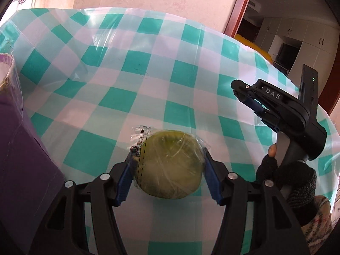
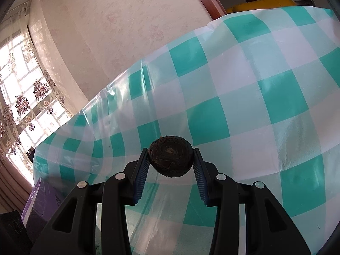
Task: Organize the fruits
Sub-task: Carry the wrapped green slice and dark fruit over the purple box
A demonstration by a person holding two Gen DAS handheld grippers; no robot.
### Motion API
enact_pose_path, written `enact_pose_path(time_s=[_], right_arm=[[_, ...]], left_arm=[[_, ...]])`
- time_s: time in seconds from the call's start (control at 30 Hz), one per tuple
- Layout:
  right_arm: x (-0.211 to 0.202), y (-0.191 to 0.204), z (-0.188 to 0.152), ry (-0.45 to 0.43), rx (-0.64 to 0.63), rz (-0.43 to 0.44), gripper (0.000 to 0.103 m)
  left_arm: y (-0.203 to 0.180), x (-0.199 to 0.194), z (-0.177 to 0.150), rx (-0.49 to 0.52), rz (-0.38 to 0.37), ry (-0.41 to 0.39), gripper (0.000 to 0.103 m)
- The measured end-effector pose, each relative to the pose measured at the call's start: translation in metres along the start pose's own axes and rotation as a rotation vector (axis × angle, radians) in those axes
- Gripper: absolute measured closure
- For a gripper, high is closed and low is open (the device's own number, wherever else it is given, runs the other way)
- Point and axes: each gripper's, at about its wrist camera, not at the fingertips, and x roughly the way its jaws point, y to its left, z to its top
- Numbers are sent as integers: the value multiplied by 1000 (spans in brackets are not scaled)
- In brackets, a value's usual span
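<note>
While our left gripper (image 1: 169,165) clamps a round green plastic-wrapped fruit (image 1: 171,164) above the teal-and-white checked tablecloth (image 1: 148,80), our right gripper (image 2: 170,161) pinches a small brown fuzzy fruit (image 2: 170,159).

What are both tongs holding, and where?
Left tongs: plastic-wrapped round green fruit, gripped across its sides. Right tongs: small brown fuzzy round fruit, likewise.

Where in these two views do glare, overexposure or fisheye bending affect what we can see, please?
Left wrist view: white glare streaks on the checked plastic tablecloth near its far edge; the plastic wrap on the green fruit in the left claw shines. Right wrist view: the curtained window is blown out; the right claw holds a dark brown fruit in shade. Both views bow the table edge.
</note>
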Motion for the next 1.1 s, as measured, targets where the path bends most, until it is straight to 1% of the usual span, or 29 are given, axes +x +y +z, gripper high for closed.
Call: enact_pose_path(time_s=[0.03,0.07,0.13,0.2,0.4,0.5,0.7,0.83,0.93,1.1], right_arm=[[0,0,0,1,-2,0,62],[0,1,0,1,-4,-1,62],[1,0,0,3,-4,-2,62],[1,-1,0,4,4,3,62],[2,-1,1,7,6,7,62],[1,0,0,5,8,-7,62],[0,-2,0,6,24,-50,62],[0,-3,-1,10,34,-110,62],[-7,1,-4,-7,28,-142,62],[-23,6,-18,6,39,-200,62]], left_arm=[[-5,-3,-6,28,-2,-2,43],[-5,1,-7,44,-19,16,43],[-4,7,-6,36,-38,39,43],[-1,7,-6,24,-51,35,43],[0,5,-5,19,-53,29,42],[-1,4,-5,20,-51,29,42],[-1,2,-4,17,-54,24,42],[0,0,-4,15,-61,17,42],[0,-1,-4,13,-67,10,42],[1,-3,-5,11,-74,1,41]])
